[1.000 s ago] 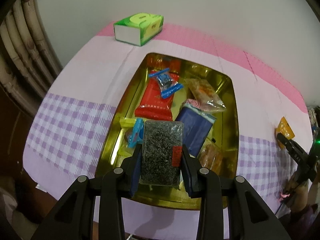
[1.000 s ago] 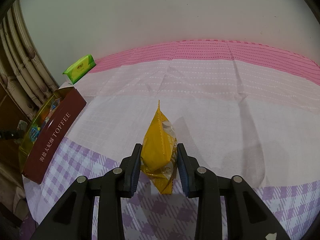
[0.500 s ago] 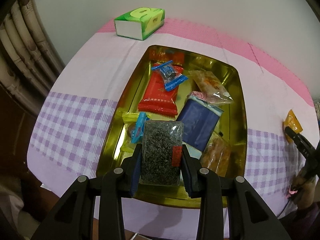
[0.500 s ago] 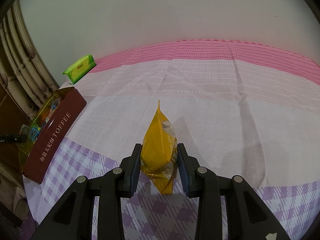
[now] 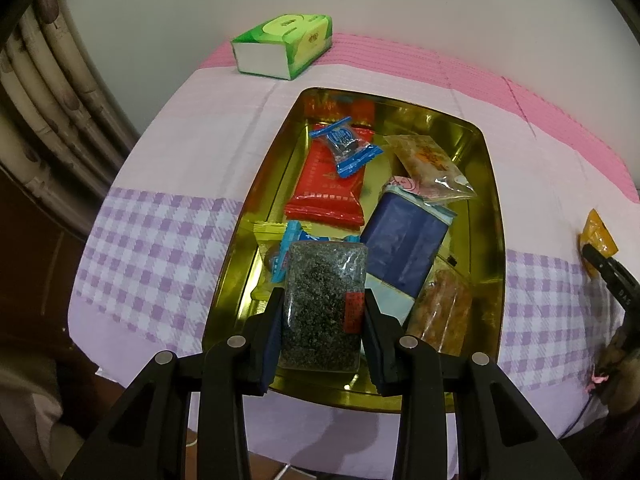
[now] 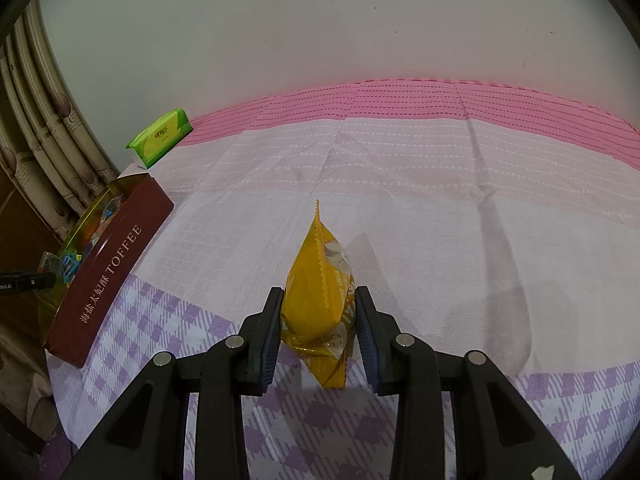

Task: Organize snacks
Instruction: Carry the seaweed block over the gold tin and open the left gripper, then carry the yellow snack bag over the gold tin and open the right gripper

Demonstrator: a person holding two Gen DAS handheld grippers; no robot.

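My left gripper [image 5: 323,312] is shut on a clear packet of dark seeds [image 5: 325,300] and holds it above the near end of the gold toffee tin [image 5: 490,208]. The tin holds a red packet [image 5: 330,188], a blue-ended candy [image 5: 346,146], a navy packet [image 5: 404,252] and other snacks. My right gripper [image 6: 318,316] is shut on a yellow snack packet [image 6: 318,292] that stands on edge on the tablecloth, right of the tin [image 6: 108,272]. The yellow packet also shows in the left wrist view [image 5: 598,236].
A green tissue pack [image 5: 282,46] lies at the table's far left corner, also in the right wrist view [image 6: 160,142]. Curtains [image 5: 48,120] hang left of the table. A wall stands behind. The pink and purple-checked cloth [image 6: 440,208] covers the table.
My left gripper with the seed packet has risen and drawn back a little from the tin. My right gripper has lifted or tilted the yellow packet slightly.
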